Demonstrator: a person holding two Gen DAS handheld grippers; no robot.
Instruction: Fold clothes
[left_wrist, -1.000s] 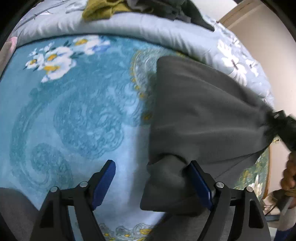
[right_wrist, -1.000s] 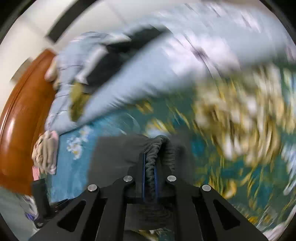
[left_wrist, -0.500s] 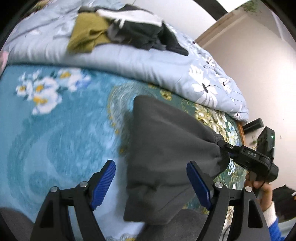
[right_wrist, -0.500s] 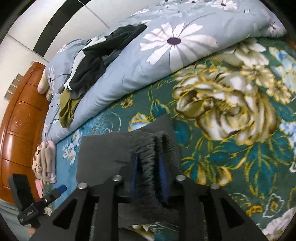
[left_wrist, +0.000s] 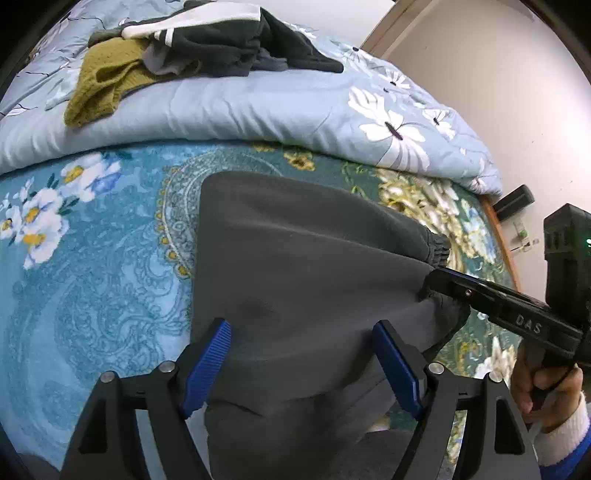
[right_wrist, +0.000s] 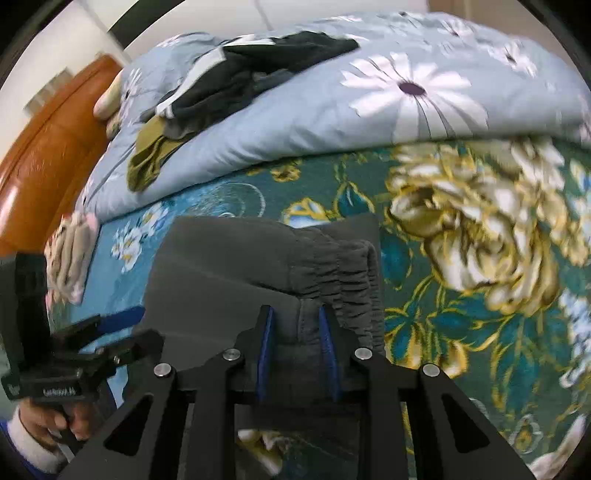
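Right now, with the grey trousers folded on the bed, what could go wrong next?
1. The right claw has the elastic edge of the grey trousers between its pads; pulling away without opening fully could drag the fold open.
2. The left claw hangs open over the trousers; lowering it could push wrinkles into the top layer.
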